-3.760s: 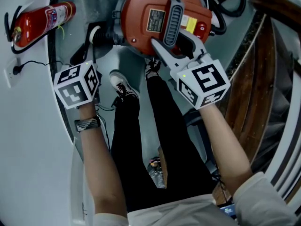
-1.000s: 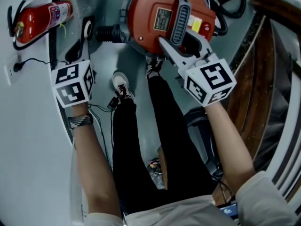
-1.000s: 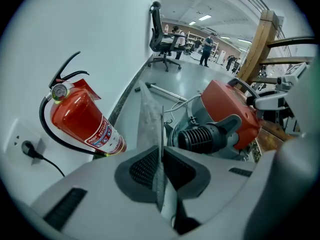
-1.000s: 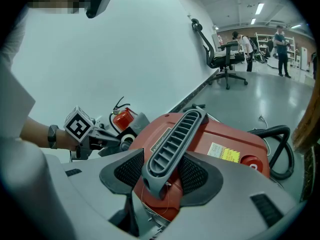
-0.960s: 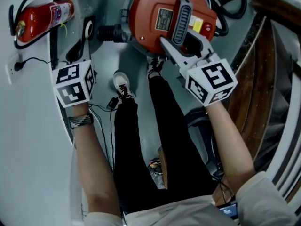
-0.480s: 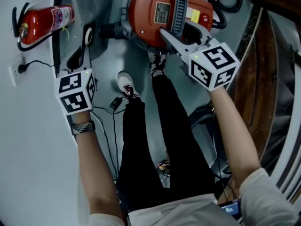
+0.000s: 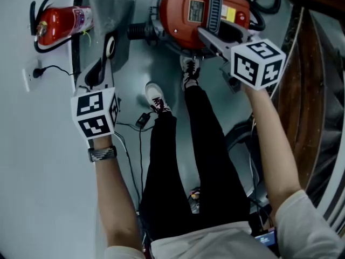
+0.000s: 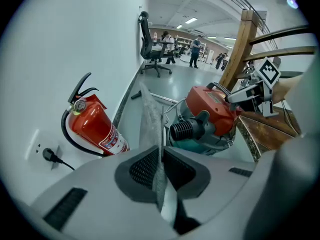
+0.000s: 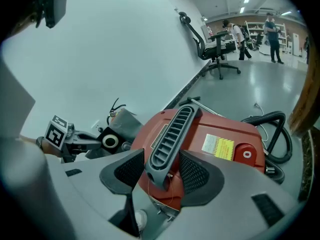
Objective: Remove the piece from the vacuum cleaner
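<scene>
one vacuum (image 7: 186,15), one extinguisher (image 7: 64,23) (both red)

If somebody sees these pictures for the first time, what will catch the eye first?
The red vacuum cleaner at the top of the head view, its grey handle clamped by the right hand-held gripper. Left of it, the left hand-held gripper pinches a flat grey piece, clear of the machine. A red fire extinguisher sits by the wall, further left.

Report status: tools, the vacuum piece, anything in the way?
Left tool shut on grey dust bag, free of vacuum cleaner inlet. Right tool shut on vacuum cleaner handle. Fire extinguisher close beside the bag.
</scene>
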### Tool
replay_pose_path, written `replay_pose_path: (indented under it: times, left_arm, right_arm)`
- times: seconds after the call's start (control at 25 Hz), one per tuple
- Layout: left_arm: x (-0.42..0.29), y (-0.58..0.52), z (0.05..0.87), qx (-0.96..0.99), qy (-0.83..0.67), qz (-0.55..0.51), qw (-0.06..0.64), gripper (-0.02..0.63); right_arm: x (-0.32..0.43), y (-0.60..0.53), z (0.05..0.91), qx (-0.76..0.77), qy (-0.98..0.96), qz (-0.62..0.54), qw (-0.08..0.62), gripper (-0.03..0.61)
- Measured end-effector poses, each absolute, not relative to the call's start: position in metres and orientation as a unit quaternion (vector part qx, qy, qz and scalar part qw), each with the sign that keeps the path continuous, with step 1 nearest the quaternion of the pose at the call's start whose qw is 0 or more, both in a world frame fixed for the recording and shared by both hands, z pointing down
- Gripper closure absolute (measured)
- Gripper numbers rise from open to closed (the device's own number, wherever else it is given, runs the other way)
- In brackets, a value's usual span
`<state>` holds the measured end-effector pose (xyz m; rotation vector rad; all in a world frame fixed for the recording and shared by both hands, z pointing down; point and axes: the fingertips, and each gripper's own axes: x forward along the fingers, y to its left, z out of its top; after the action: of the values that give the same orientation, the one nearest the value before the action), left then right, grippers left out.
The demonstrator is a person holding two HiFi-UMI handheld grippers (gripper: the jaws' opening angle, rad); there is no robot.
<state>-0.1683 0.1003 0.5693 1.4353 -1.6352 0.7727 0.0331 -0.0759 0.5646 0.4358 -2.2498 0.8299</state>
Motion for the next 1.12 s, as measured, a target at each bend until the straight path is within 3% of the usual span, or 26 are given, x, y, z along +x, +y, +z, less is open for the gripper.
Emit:
replay_pose_path:
  times: [0.44,1.0,1.12]
  left_arm:
    - [-0.178,0.109,0.520,0.586,-0.648,0.312,0.372,0.583]
    - [-0.194,0.114,0.368,0.608,-0.660,0.329,0.295,0.583]
    - [-0.191,0.110,0.333,0.614,-0.665,0.324,0.274,0.583]
  right_arm:
    - [0.069,-0.068,0.519,0.223,-0.859,0.317,0.333,0.360]
    - [0.055,-0.042,0.356,0.177,-0.906,0.221,0.315,0.364]
    - [0.050,-0.044,0.321,0.178,-0.916,0.194,0.301,0.404]
